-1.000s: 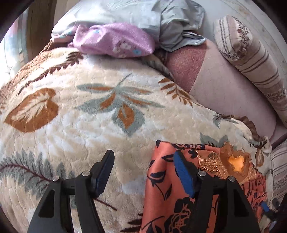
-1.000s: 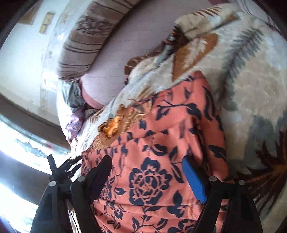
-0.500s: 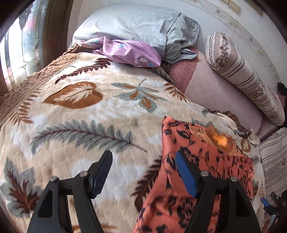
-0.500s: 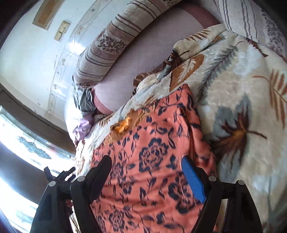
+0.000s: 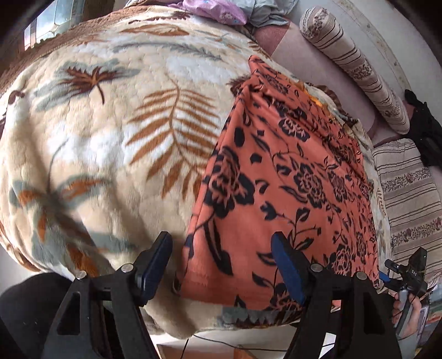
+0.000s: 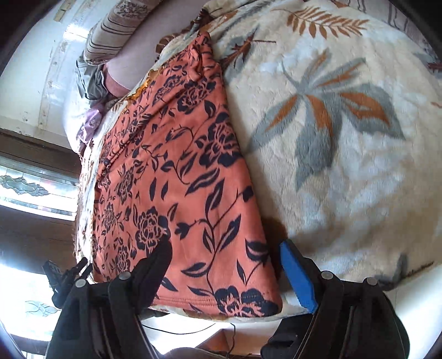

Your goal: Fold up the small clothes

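While the orange fleece garment with the dark navy flower print (image 5: 279, 176) lies spread flat along the near edge of the bed, the left gripper (image 5: 221, 265) hangs right over its near left corner, fingers wide apart and clamping nothing, one black pad off the cloth over the blanket, the blue pad over the print. Over to the right gripper (image 6: 226, 272): it sits at the garment's (image 6: 179, 176) near right corner by the stitched hem, fingers also spread wide, empty, straddling the cloth's right edge. Whether either touches the fabric, I cannot tell. Underneath it all, the cream plush blanket with brown and grey leaf patterns (image 5: 116, 132) covers the bed, and the garment runs lengthwise away across it. Further back, a striped beige bolster pillow (image 5: 356, 63) lies beside a pinkish mattress cover. At the far head of the bed, a purple floral cloth (image 5: 215, 11) rests against crumpled grey bedding.
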The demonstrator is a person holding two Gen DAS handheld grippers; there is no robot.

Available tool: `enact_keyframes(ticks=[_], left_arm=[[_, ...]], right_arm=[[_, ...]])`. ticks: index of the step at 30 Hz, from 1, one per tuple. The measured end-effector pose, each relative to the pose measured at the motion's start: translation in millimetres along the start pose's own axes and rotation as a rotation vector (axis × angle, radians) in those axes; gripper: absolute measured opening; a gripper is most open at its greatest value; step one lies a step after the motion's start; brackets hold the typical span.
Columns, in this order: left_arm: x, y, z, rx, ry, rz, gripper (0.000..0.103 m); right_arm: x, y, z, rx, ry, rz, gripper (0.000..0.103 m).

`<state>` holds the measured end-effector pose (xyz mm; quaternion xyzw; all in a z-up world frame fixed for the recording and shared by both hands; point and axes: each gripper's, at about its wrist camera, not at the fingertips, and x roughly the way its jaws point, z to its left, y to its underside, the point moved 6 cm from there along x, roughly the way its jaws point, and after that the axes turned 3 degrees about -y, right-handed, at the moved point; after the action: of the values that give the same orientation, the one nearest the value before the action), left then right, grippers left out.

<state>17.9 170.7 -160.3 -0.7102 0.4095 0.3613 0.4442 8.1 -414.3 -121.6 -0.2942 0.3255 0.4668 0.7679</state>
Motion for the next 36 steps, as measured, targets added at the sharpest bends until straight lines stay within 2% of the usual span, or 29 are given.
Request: enact_keyframes(ticks=[3,5,8,11,12,13,14,15,16,17,18,21,23,24,25,27,28,29,30,31,33,36], left_arm=[[-2,11,-4,0.004,-0.02,-0.007,0.074],[-5,16,-8,-0.017,0.008,0.005,0.074],[-7,20,-13,0.002,-0.003,0.006,0.074],[4,23,-8,0.012,-0.061,0.054,0.072],[4,23,-6,0.008,-0.068,0.046,0.072],[2,23,-5,0.006,-0.088,0.036,0.062],[2,23,-3,0.013,-0.118,0.039,0.047],[1,23,-2,0.024,-0.142,0.04,0.038],[0,23,0,0.027,-0.137,0.039,0.025],[-1,22,1,0.031,-0.117,0.047,0.017],[-2,22,1,0.03,-0.098,0.054,0.015],[-7,20,-1,0.031,-0.088,0.046,0.013],[-8,19,-5,0.038,-0.074,0.032,0.013],[-7,19,-5,0.042,-0.086,0.017,0.015],[-4,19,-5,0.05,-0.116,0.013,0.021],[-1,19,-4,0.047,-0.128,0.005,0.023],[-1,18,-5,0.048,-0.128,0.001,0.023],[-1,17,-5,0.052,-0.127,-0.003,0.013],[-2,16,-7,0.056,-0.116,-0.004,0.01],[-5,15,-8,0.062,-0.115,-0.013,0.01],[-17,10,-12,0.064,-0.103,-0.051,0.009],[-46,-5,-18,0.059,-0.06,-0.133,0.009]], right_arm=[[8,10,-1,0.012,-0.007,0.045,0.082],[10,17,3,0.019,-0.035,0.059,0.08],[8,20,8,0.02,-0.06,0.05,0.067],[11,21,5,0.027,-0.057,0.055,0.059],[12,21,4,0.029,-0.046,0.06,0.057],[13,21,4,0.021,-0.038,0.064,0.057],[13,22,5,0.014,-0.032,0.066,0.053],[14,22,5,0.01,-0.025,0.068,0.046],[14,23,4,0.005,-0.018,0.075,0.042],[15,23,4,0.006,-0.01,0.082,0.038],[15,24,4,0.003,0.002,0.083,0.038],[17,24,6,-0.025,0.039,0.086,0.038],[17,23,6,-0.018,0.028,0.091,0.041],[17,23,5,-0.014,0.018,0.095,0.041],[17,23,4,-0.007,0.008,0.094,0.041],[17,22,3,-0.002,-0.001,0.095,0.041],[17,23,3,-0.003,-0.003,0.096,0.038],[17,23,2,-0.001,0.003,0.095,0.031],[16,23,0,0.0,0.014,0.096,0.015],[16,23,-1,-0.002,0.032,0.097,0.009],[11,22,0,-0.001,0.03,0.082,0.01],[-12,13,13,0.005,-0.042,0.022,0.009]])
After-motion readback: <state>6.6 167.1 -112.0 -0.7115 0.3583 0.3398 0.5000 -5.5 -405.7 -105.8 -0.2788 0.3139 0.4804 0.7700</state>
